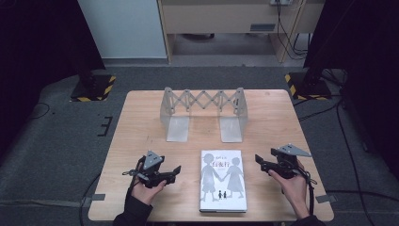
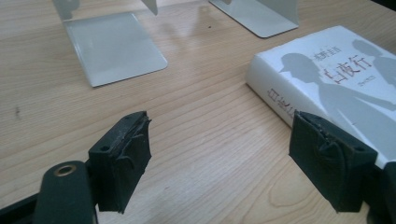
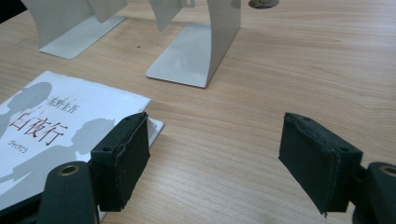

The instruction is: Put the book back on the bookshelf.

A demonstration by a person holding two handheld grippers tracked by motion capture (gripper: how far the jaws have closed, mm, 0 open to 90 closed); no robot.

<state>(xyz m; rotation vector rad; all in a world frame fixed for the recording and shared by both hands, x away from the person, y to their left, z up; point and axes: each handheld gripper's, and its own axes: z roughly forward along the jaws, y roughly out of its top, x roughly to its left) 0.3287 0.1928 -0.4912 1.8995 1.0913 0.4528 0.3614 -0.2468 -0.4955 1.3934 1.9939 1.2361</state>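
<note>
Flat on the table [image 1: 141, 117], the book [image 1: 223, 181] runs lengthwise away from the person, both grippers' fingers apart.

One book [image 1: 223, 180], one expanding bookend rack [image 1: 203, 113], two grippers.

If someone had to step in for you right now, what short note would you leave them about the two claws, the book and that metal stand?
Left gripper: open, holding nothing, just left of the book.
Right gripper: open, holding nothing, just right of the book.
Book: lying flat, cover up, at the table's near edge between both grippers.
Expandable bookend rack: standing behind it, nothing in it.
Done: nothing moved yet, by the look of it.
Left: probably grip the book and stand it in the rack.
</note>
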